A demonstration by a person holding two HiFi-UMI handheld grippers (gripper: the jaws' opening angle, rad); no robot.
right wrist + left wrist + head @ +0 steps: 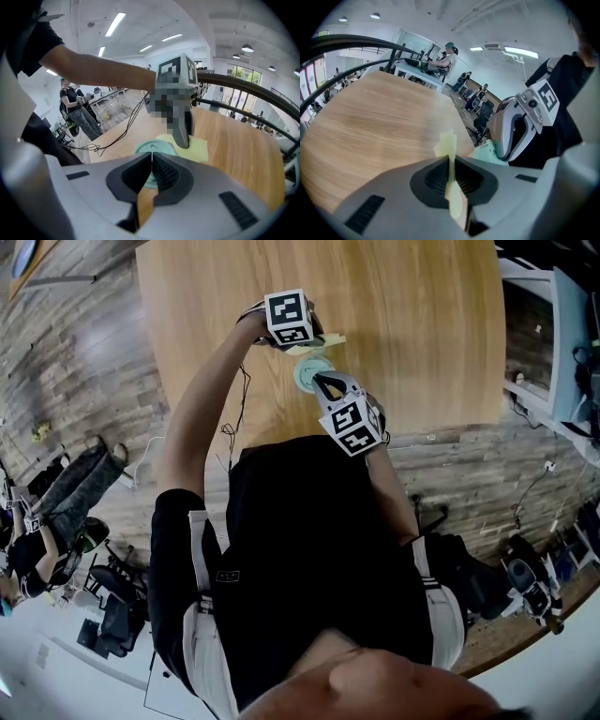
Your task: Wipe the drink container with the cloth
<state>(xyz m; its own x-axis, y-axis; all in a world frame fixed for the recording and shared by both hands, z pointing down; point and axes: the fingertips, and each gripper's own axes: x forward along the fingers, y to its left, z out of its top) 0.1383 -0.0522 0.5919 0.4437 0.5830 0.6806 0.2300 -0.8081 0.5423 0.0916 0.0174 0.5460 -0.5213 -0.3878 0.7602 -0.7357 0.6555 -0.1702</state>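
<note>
A: Entry. Position of the pale teal round drink container (309, 374)?

B: It stands on the light wooden desk (412, 324), near the edge closest to the person, between the two tools. Only its round top shows from above.

A: The thin pale yellow cloth (199, 147)?

B: It is just beyond the container, against the far rim. In the right gripper view most of it lies flat on the desk. One edge is lifted into the left tool (451, 161).

A: Left tool state?

B: Clenched on the cloth. The left gripper view shows the yellow strip pinched upright in the seam between the two dark pads, sticking out past the tips.

A: Right tool (151, 159)?

B: The jaws are pressed together, with no gap at the tips. The tips sit at the container's near rim, and the teal disc shows directly behind them. Whether they nip the rim itself cannot be told.

A: Spacing?

B: The tools are close together and point toward each other over the container.
</note>
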